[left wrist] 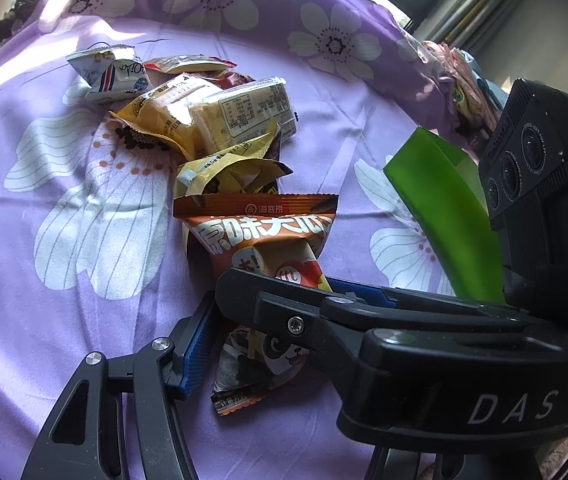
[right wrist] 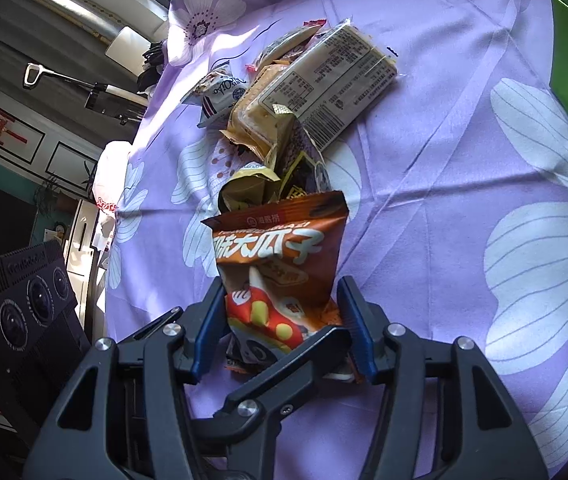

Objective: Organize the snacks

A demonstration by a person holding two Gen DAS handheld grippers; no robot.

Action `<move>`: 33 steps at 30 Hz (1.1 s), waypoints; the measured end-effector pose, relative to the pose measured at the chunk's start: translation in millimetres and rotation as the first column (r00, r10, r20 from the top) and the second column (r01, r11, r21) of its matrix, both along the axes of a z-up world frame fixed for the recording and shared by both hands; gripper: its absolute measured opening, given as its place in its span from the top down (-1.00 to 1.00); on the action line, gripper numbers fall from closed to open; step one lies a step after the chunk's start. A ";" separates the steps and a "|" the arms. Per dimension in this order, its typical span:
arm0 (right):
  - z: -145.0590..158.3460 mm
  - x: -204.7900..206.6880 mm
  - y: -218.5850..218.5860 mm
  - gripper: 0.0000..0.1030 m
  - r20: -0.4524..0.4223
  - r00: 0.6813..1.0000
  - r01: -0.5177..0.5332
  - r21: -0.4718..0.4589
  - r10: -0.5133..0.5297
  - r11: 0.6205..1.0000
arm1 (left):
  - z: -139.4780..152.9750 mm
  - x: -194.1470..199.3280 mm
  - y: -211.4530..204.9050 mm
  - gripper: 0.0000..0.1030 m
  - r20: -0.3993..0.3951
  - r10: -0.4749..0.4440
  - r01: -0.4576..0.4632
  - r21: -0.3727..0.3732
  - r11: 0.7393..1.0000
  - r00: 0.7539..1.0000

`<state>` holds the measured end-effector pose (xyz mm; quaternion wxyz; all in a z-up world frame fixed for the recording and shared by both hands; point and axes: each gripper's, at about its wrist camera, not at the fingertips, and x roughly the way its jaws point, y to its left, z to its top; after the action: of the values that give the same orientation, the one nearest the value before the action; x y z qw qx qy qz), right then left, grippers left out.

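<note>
Both grippers meet at one orange-brown snack packet that lies on the purple cloth with white flowers, at the near end of a small heap of snacks.

The right gripper has its two blue-lined fingers on either side of the lower half of this packet. The pads lie against the foil and the packet is crumpled between them, so the right gripper looks clamped on the orange-brown snack packet.

In the left wrist view, the left gripper is at the same packet, near its bottom end. One blue pad stands just beside the left edge of the wrapper. The other finger is hidden behind the black body of the right gripper, which crosses in front. I cannot tell if the left pads press on the packet or only stand around it.

Behind the packet the heap goes on: crumpled yellow wrappers, a yellow-brown packet, a long clear pack of pale biscuits with a printed label, and a small white packet at the far end. A green container stands to the right of the heap, apart from it.
</note>
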<state>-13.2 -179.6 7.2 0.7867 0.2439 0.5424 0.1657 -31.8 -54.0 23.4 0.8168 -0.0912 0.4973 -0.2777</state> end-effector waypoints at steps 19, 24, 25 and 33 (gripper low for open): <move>-1.8 -0.4 -4.5 -0.14 -0.004 1.000 0.005 0.031 -0.005 0.999 | 0.0 0.1 -1.5 -0.17 0.011 0.013 -0.013 -0.005 1.000 1.000; 2.9 -2.8 -4.0 -0.06 0.031 0.999 0.017 0.023 -0.018 1.000 | 3.6 -3.6 -0.6 -0.13 0.052 0.031 -0.031 -0.010 0.999 0.998; 4.7 -2.8 -3.4 -0.06 0.041 0.999 0.017 0.020 -0.017 1.000 | 4.8 -4.3 -0.4 -0.11 0.063 0.033 -0.032 -0.013 0.999 0.997; 25.0 -8.1 -2.6 -0.06 0.165 0.986 0.015 0.017 -0.018 1.000 | 22.4 -11.1 1.1 -0.10 0.183 0.057 -0.050 -0.042 0.998 0.981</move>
<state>-21.2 -182.3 32.2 0.8283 0.2400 0.4720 0.1830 -42.8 -52.9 45.9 0.8647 -0.0938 0.4117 -0.2722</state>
